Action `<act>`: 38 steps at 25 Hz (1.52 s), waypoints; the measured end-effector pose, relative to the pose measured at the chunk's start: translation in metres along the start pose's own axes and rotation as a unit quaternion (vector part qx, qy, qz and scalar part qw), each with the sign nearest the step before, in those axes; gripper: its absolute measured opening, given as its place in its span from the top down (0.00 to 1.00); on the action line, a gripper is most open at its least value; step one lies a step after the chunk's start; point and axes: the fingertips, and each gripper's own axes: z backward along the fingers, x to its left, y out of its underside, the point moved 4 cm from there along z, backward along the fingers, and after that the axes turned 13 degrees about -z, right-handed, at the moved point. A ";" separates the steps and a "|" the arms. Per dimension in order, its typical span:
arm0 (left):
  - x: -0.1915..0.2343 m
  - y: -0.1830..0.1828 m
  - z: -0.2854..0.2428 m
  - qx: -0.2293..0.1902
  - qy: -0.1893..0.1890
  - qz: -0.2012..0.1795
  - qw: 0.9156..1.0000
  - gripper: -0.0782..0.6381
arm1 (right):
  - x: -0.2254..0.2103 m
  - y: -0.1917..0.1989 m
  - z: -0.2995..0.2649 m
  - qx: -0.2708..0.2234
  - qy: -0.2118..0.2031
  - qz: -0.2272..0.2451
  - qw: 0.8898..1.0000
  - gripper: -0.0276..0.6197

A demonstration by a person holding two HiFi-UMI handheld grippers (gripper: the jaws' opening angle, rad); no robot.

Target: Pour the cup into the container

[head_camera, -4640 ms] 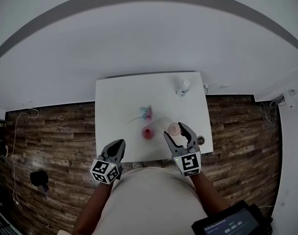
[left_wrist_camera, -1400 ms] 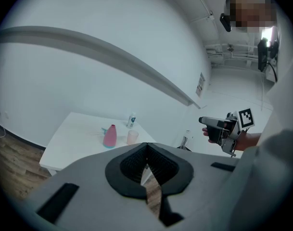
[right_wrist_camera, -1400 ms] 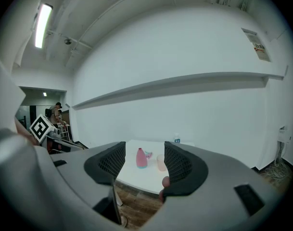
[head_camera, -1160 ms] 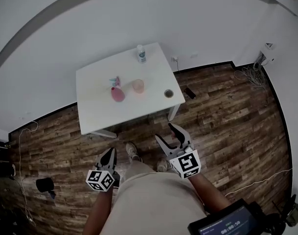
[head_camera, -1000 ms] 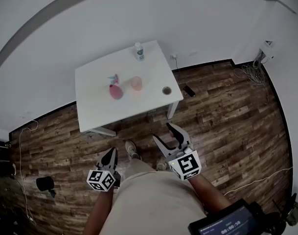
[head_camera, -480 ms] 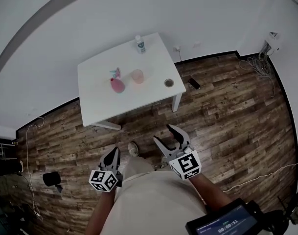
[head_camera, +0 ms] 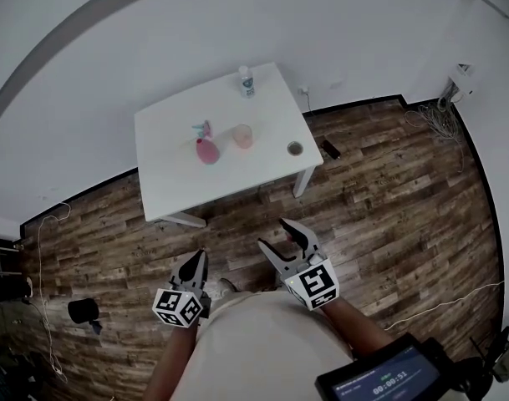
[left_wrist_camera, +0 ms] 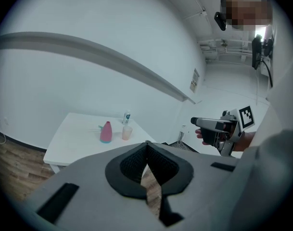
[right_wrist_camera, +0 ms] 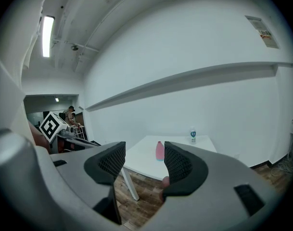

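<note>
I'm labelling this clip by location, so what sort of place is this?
Probably a sparse indoor studio or lab room: one white table alone on a wood-plank floor, bare white walls, and loose cables by the skirting.

A bare test room, more lab or recording space than home; plain white walls [head_camera: 237, 23] with a grey band [right_wrist_camera: 184, 80] along them, ahead of the right gripper [head_camera: 271, 232]; wood-look plank floor [head_camera: 388, 190] beneath it; one white table [head_camera: 179, 182] well ahead of it, standing alone; loose cables [head_camera: 427, 119] on the floor by the wall, ahead and to its right; a tube light [right_wrist_camera: 48, 35] and exposed ceiling pipes [right_wrist_camera: 64, 43] above and to its left; a posted notice [right_wrist_camera: 261, 30] high on the wall to its right; a doorway [right_wrist_camera: 45, 107] on its left opens on a dimmer room with a person [right_wrist_camera: 70, 113] inside; a timer screen [head_camera: 379, 383] sits behind it.
</note>
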 end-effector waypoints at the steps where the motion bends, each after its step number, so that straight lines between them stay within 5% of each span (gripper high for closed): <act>1: 0.007 -0.002 0.004 -0.002 0.003 -0.002 1.000 0.88 | 0.006 -0.003 -0.007 0.001 -0.002 0.005 1.000 0.56; 23: 0.148 0.039 0.125 -0.042 0.032 0.053 0.997 0.88 | 0.161 0.013 -0.097 0.030 0.044 0.054 0.997 0.56; 31: 0.145 0.067 0.137 -0.035 0.075 0.070 0.994 0.88 | 0.194 0.014 -0.082 0.039 0.074 0.080 0.993 0.56; 38: 0.110 0.059 0.133 -0.044 0.070 0.051 0.995 0.88 | 0.170 0.020 -0.040 0.017 0.075 0.071 0.994 0.56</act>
